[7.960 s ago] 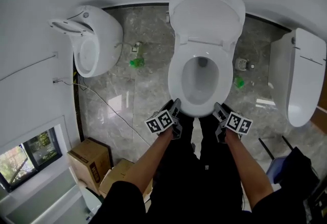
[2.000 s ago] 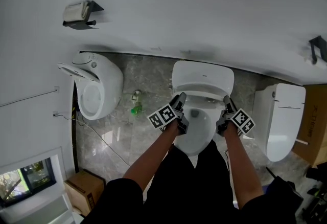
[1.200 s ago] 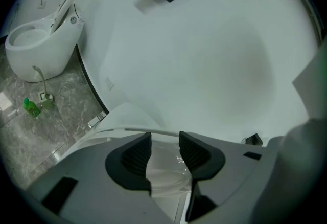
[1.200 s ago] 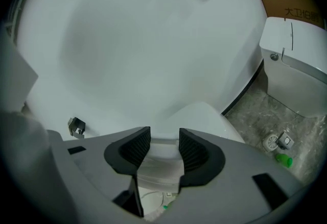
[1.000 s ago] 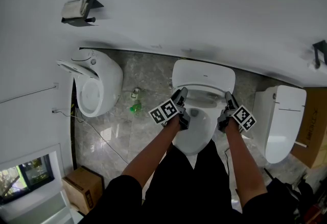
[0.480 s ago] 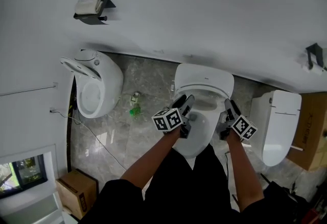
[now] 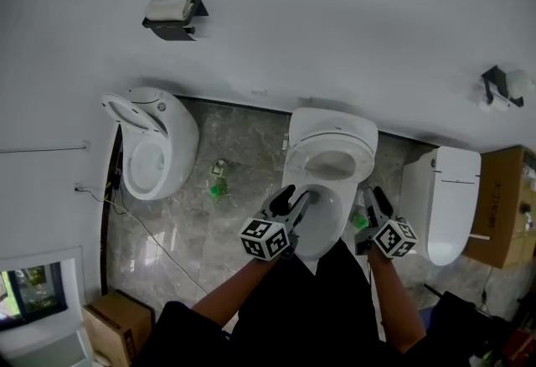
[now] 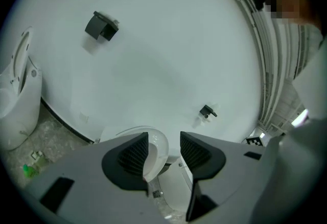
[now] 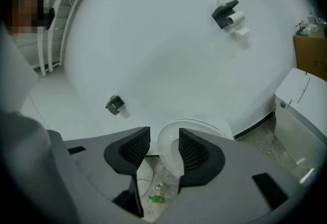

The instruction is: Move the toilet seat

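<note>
The white toilet (image 7: 322, 219) stands against the wall in the head view. Its seat (image 7: 331, 162) is tipped up toward the lid (image 7: 333, 129). My left gripper (image 7: 297, 196) hovers over the bowl's left rim, short of the seat. Its jaws are opening and nothing is between them. My right gripper (image 7: 374, 194) hangs open beside the bowl's right side. In the left gripper view the gripper (image 8: 163, 141) frames the seat's edge (image 8: 156, 154), which lies beyond the pads. The right gripper (image 9: 164, 138) likewise shows the seat (image 9: 168, 154) farther off through its gap.
A second white fixture (image 7: 152, 152) stands at the left, and another toilet (image 7: 444, 198) at the right beside a cardboard box (image 7: 502, 206). Paper holders (image 7: 172, 9) hang on the wall. A green bottle (image 7: 218, 188) and a cable lie on the floor.
Both grippers have drawn back toward me from the raised seat. The left one has come off the seat's left edge. The seat stays up.
</note>
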Demonstrator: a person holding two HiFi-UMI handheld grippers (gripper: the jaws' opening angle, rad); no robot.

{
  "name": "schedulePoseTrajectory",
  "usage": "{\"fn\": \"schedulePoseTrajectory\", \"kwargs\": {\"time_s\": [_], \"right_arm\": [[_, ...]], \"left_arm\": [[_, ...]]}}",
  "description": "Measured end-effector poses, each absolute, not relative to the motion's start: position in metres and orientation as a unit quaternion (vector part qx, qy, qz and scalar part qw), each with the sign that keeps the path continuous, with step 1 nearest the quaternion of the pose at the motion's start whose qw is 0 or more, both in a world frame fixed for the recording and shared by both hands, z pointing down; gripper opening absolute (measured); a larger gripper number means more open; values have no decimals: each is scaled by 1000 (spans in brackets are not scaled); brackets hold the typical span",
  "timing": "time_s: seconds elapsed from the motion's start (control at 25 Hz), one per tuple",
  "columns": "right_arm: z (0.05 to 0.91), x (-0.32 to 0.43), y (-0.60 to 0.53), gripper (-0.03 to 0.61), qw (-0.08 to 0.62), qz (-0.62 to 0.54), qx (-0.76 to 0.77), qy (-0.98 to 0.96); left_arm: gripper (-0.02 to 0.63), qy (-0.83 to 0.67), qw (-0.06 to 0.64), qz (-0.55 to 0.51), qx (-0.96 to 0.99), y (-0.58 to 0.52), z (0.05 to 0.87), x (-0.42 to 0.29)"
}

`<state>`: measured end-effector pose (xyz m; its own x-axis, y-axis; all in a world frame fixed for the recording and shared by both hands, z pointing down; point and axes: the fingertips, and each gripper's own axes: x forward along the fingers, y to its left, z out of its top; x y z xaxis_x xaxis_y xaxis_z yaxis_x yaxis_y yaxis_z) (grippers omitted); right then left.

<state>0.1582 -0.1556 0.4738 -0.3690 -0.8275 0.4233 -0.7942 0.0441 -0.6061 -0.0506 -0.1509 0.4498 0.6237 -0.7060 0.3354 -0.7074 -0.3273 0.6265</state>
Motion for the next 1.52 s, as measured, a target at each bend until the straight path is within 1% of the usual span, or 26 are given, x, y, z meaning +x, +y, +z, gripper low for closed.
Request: {"fn": "schedulePoseTrajectory", "kwargs": {"time_s": [0.08,0.16,0.24,0.28,0.32,0.4,0.44,0.6,0.68,0.76,0.84,1.0,1.12,1.16,1.24,1.28,1.52], "right_arm": [[456,141,-130,190,9,-384,-552,740],[441,126,-107,190,0,-366,-550,751],[430,114,-85,190,-10,-347,-551,759],[426,109,-74,190,-15,-335,-550,764],[423,104,-65,190,-19,-324,-549,770],[415,96,-47,190,-28,-308,-548,777],[411,92,-38,190,-31,-303,-546,781],[395,65,-12,190,-53,-289,-516,805],[387,53,-1,190,-81,-250,-485,834],[376,44,11,190,-93,-217,-464,854],[361,40,24,190,-81,-207,-457,861],[327,53,62,182,-25,-209,-452,867],[309,73,100,144,9,-216,-442,871],[307,80,115,130,11,-215,-441,871],[304,97,142,72,2,-214,-457,863],[304,106,154,58,-6,-216,-471,855],[309,141,233,37,-13,-215,-492,844]], "left_arm": [[189,-427,344,6,836,-134,434,-55],[186,-429,275,28,860,-118,423,-58],[154,-432,227,43,871,-101,418,-61],[142,-432,223,42,873,-92,416,-61],[114,-431,225,40,873,-84,416,-61],[28,-433,226,49,871,-68,417,-60],[17,-435,225,56,870,-60,415,-60],[15,-441,223,43,868,-30,397,-72],[14,-453,216,35,864,-17,389,-75],[14,-463,200,33,863,-2,379,-73],[14,-470,177,32,864,15,363,-70],[14,-482,138,23,865,58,330,-51],[14,-481,120,22,868,94,310,-21],[14,-481,122,18,868,107,306,-11],[14,-481,127,8,867,133,299,9],[14,-480,127,6,868,145,296,17],[14,-471,108,13,875,231,290,56]]}}
